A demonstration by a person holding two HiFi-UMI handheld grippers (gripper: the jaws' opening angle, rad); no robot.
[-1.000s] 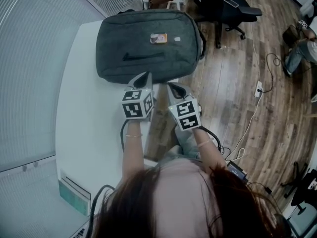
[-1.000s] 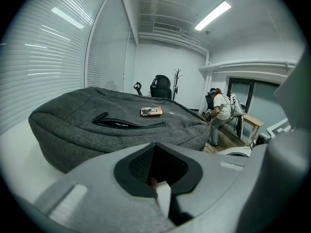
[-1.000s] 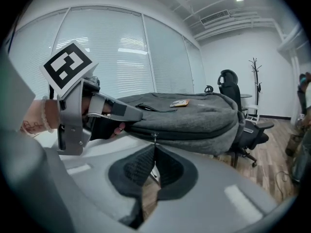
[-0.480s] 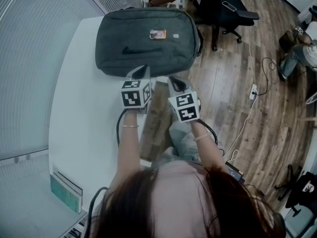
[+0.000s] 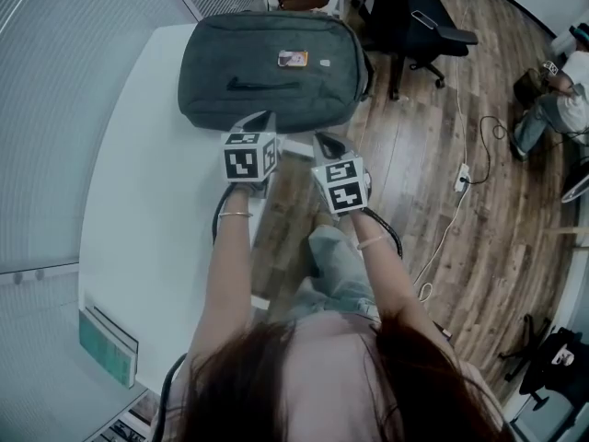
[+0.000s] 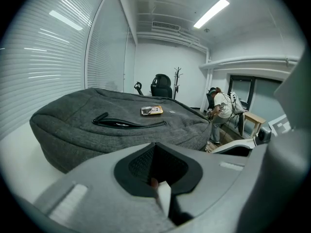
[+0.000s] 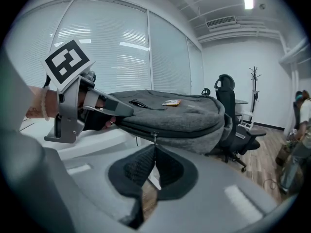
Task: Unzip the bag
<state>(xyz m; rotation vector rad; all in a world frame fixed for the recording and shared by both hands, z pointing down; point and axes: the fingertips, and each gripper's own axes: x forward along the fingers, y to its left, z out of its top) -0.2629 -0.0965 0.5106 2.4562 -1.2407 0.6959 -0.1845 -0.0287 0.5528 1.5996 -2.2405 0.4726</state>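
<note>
A grey backpack (image 5: 267,63) lies flat on the white table (image 5: 156,182), with a front pocket zip (image 6: 126,124) and a small orange label (image 5: 294,59) on top. My left gripper (image 5: 260,118) hovers at the bag's near edge, shut with nothing between its jaws (image 6: 156,147); the right gripper view shows it (image 7: 114,109) against that edge. My right gripper (image 5: 324,139) sits at the bag's near right corner, off the table's side. Its jaws (image 7: 155,148) are closed, and the main zip's pull (image 7: 155,139) hangs straight into their tips.
A black office chair (image 5: 414,17) stands beyond the bag's right end, also in the right gripper view (image 7: 226,101). Cables (image 5: 460,173) trail over the wooden floor. A person (image 5: 561,99) sits far right. Books (image 5: 106,339) lie at the table's near left.
The head view has shifted, so bag and grippers sit a little higher in the frame. Both grippers keep the same place against the bag's near edge.
</note>
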